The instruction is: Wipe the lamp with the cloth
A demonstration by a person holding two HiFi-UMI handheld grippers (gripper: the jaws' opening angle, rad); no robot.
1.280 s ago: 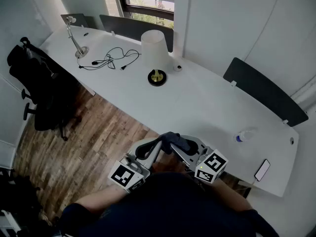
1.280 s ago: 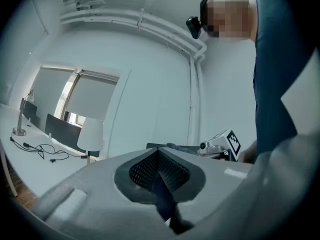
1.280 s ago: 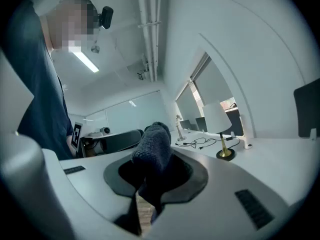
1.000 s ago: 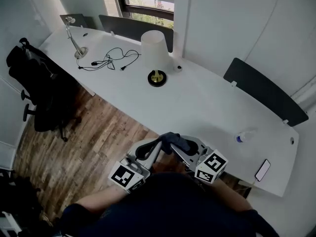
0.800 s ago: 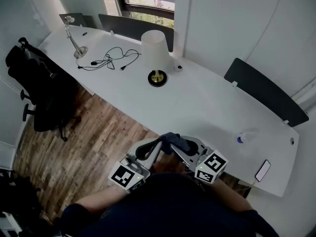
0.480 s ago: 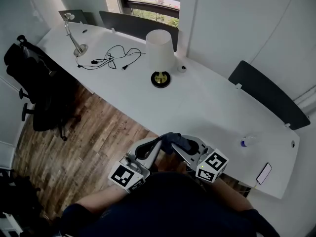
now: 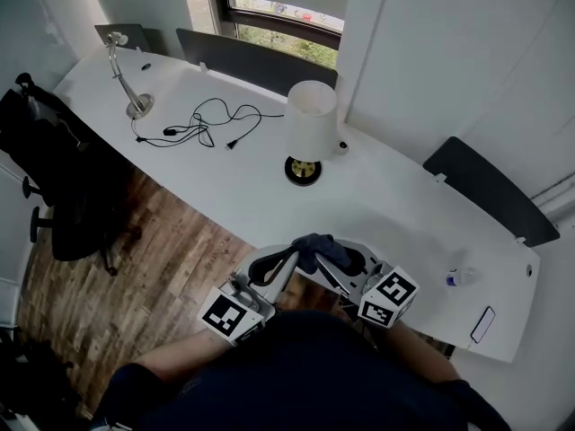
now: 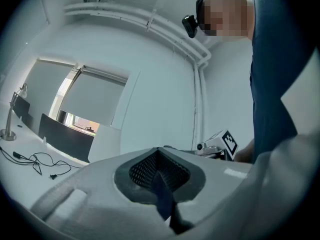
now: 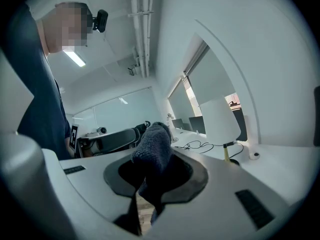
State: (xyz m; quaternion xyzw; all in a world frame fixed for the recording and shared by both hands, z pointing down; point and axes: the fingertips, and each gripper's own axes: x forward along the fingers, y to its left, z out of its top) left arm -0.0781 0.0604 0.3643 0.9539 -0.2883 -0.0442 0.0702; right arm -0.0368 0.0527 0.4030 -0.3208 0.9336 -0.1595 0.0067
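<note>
The wiping has not started yet. This is the step of bringing the cloth to the lamp.

The right gripper (image 9: 150, 180) is pinching the dark blue cloth (image 9: 152, 145). The cloth sticks up out of its jaws in a soft lump. The left gripper (image 8: 160, 173) has its jaws pressed together, with only a thin dark slit between them. I see nothing held in it. In the head view its tip sits just beside the cloth.

Both grippers are held close to the person's body, by the near edge of the white table (image 7: 386, 206). The lamp (image 7: 310, 131) stands well apart from them, near the far edge of the table, about in the middle. It has a tall white shade and a round dark foot. A black cable (image 7: 208, 119) lies to its left.

I think the next move is a long reach across the table, to bring the cloth up against the shade. The shade looks light, so a hard push could tip the lamp. The left gripper could steady the foot.
</note>
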